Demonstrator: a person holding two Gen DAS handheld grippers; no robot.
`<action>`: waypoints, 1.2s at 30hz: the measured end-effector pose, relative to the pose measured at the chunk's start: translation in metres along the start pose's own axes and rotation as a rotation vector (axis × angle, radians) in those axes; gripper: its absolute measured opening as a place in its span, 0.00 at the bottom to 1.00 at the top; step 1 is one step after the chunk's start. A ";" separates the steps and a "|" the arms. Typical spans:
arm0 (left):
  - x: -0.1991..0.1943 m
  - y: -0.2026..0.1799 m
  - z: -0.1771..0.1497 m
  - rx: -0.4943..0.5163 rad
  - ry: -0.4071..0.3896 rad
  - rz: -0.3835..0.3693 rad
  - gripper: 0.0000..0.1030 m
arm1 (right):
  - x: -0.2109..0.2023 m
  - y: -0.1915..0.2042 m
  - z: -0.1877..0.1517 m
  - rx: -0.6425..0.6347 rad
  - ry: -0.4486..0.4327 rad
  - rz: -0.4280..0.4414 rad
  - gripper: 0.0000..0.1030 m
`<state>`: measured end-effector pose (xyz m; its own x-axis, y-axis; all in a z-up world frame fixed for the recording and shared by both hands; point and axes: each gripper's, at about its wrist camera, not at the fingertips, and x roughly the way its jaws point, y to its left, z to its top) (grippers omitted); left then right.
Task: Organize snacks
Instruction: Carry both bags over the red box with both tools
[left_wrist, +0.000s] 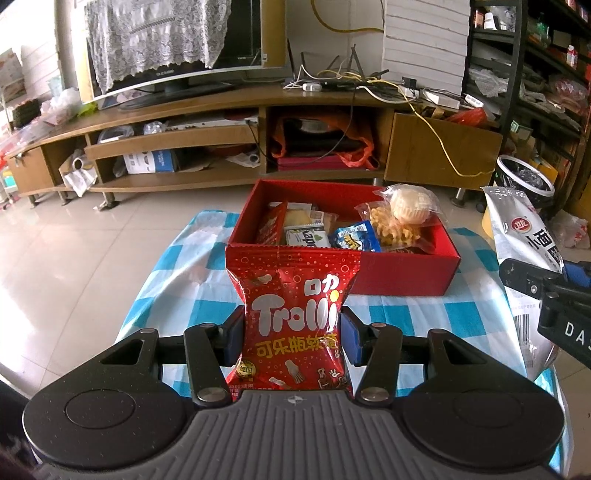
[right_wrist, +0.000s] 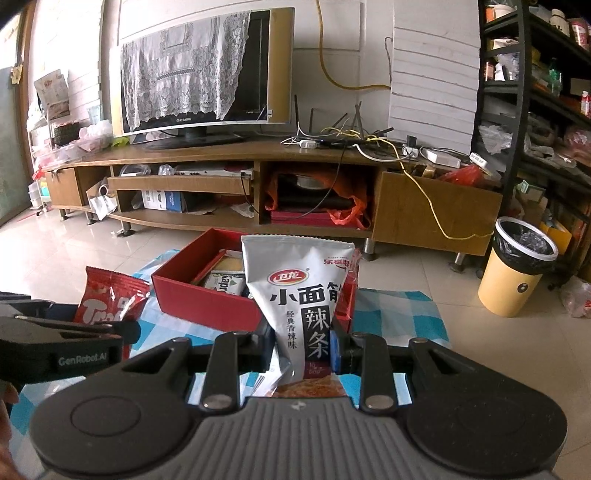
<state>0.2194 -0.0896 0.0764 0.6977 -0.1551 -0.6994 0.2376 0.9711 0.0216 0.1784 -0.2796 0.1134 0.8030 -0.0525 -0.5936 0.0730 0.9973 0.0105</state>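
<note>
My left gripper (left_wrist: 291, 332) is shut on a red Trolli gummy bag (left_wrist: 291, 295), held upright just before the near wall of the red box (left_wrist: 406, 273). The box sits on a blue-and-white checked cloth (left_wrist: 177, 273) and holds several snack packs, with a clear bag of curly crisps and a round cake (left_wrist: 402, 214) at its right end. My right gripper (right_wrist: 301, 347) is shut on a grey-white spicy strip bag (right_wrist: 299, 291), upright in front of the red box (right_wrist: 207, 299). Each view shows the other gripper: the right gripper (left_wrist: 546, 291) with its bag, the left gripper (right_wrist: 74, 328) with the Trolli bag (right_wrist: 107, 299).
A long wooden TV stand (left_wrist: 240, 107) with a lace-draped screen (left_wrist: 166, 40) runs behind the box, across bare tiled floor (left_wrist: 74, 240). A yellow bin with a black liner (right_wrist: 517, 273) stands at the right, beside dark shelving (right_wrist: 535, 110).
</note>
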 end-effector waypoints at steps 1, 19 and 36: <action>0.001 0.000 0.001 0.000 0.001 0.000 0.57 | 0.001 0.000 0.001 0.000 -0.001 0.001 0.26; 0.030 -0.004 0.017 0.018 0.027 0.010 0.57 | 0.037 0.004 0.010 -0.011 0.042 0.010 0.26; 0.049 -0.013 0.026 0.041 0.039 0.010 0.58 | 0.061 -0.004 0.019 -0.001 0.059 -0.002 0.26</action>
<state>0.2684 -0.1145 0.0607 0.6737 -0.1374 -0.7261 0.2584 0.9643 0.0574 0.2386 -0.2874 0.0927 0.7668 -0.0511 -0.6398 0.0738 0.9972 0.0088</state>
